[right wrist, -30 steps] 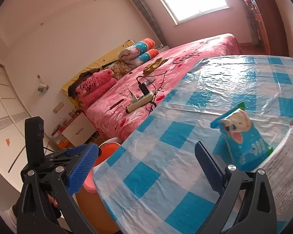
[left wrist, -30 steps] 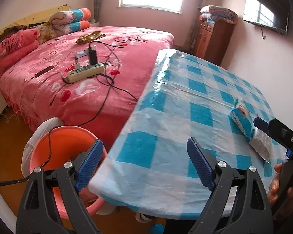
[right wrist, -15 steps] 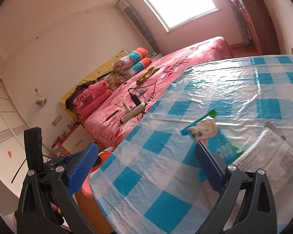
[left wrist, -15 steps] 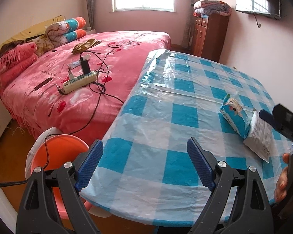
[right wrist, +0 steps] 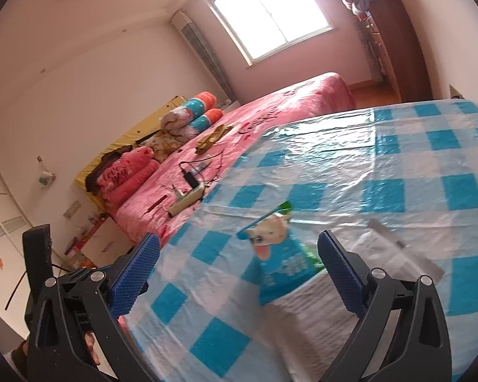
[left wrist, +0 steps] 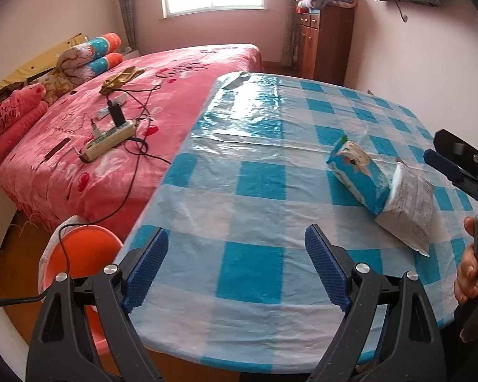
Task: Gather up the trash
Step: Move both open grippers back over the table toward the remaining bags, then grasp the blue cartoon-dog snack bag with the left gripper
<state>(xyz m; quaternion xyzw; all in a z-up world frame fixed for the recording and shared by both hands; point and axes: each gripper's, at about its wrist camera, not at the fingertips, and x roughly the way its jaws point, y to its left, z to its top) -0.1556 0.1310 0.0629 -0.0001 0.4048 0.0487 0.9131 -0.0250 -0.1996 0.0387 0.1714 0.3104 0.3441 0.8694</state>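
Observation:
Two pieces of trash lie on a table with a blue-and-white checked cloth (left wrist: pixel 258 184): a blue snack packet with a cartoon animal (left wrist: pixel 360 175) (right wrist: pixel 280 254) and a clear printed wrapper (left wrist: pixel 408 210) (right wrist: pixel 395 254) against it. My left gripper (left wrist: pixel 235 267) hangs open over the table's near edge, well left of both, nothing between its fingers. My right gripper (right wrist: pixel 235 273) is open too, and the blue packet shows in the gap between its fingers, untouched. From the left wrist view the right gripper (left wrist: pixel 462 172) comes in at the right edge, held by a hand (left wrist: pixel 468 270).
An orange bin with a white liner (left wrist: pixel 79 254) stands on the floor by the table's left corner, a black cable across it. Beyond lies a pink bed (left wrist: pixel 127 111) with a power strip (left wrist: pixel 108 140) and cords. A wooden cabinet (left wrist: pixel 325 41) stands at the far wall.
Both views have slid sideways: in the left view the packets moved in from the right edge and the bin slipped toward the corner; in the right view the blue packet moved left between the fingers.

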